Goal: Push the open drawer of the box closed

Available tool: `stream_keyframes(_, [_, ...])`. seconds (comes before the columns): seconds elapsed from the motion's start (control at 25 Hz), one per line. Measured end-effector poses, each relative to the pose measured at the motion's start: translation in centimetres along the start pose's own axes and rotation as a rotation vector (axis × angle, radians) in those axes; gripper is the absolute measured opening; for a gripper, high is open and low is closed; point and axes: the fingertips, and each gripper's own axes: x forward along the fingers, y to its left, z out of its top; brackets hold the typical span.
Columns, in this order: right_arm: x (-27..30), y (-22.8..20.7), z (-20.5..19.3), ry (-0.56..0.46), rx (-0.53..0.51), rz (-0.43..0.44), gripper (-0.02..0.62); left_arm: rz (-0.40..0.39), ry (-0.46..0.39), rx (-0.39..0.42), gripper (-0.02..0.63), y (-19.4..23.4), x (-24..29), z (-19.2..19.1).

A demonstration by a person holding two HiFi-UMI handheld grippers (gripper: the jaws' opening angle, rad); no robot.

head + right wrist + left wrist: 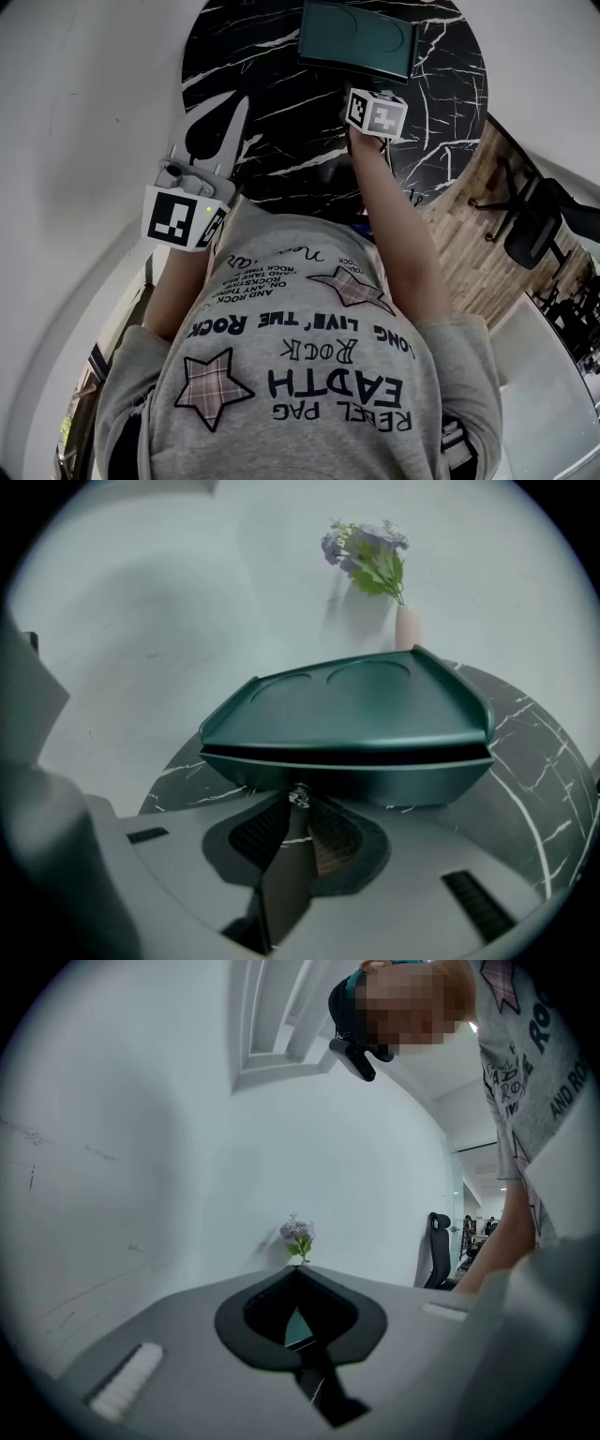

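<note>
The dark green box (pixel 347 714) sits at the far edge of the round black marble table (pixel 281 94), close to the wall, with a small vase of lilac flowers (pixel 405 625) just behind its right corner. Its drawer (pixel 375 780) is the lower band across the front. A dark slot runs between that band and the lid, and the band looks to stand slightly proud of the body, so I judge there is a little travel left. My right gripper (pixel 298 799) points down at the middle of that front with its jaws drawn together at the tips, right at a small bright fitting there (a pull knob, I think, though I cannot tell whether the tips pinch it or only touch it). My left gripper (pixel 239 105) hovers over the table's left edge, well apart from the box, its jaws closed tip to tip on nothing. The box looks like moulded plastic or thin metal, smooth, stiff and probably light. My worry is that it skates back across the polished marble instead of taking the drawer in. I would press at the centre of the drawer front, low and square to the slide, since an off-centre push could skew the drawer and jam it. The narrow tips may also slip on that glossy face, so slow, steady pressure seems right.
</note>
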Motion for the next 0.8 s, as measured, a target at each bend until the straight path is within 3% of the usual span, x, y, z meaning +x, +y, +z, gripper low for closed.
stream_keyframes(0.24, [-1.1, 0.3, 1.3, 0.027, -0.023, -0.047, 0.071, 0.009, 0.003, -0.002, 0.005, 0.3, -0.1, -0.1])
stream_keyframes(0.44, [0.8, -0.2, 0.8, -0.014, -0.005, 0.009, 0.071, 0.010, 0.002, -0.001, 0.005, 0.3, -0.2, -0.1])
stream_keyframes(0.8, [-0.5, 0.3, 1.7, -0.002, -0.039, -0.019, 0.072, 0.007, 0.001, 0.002, 0.005, -0.3, -0.6, 0.1])
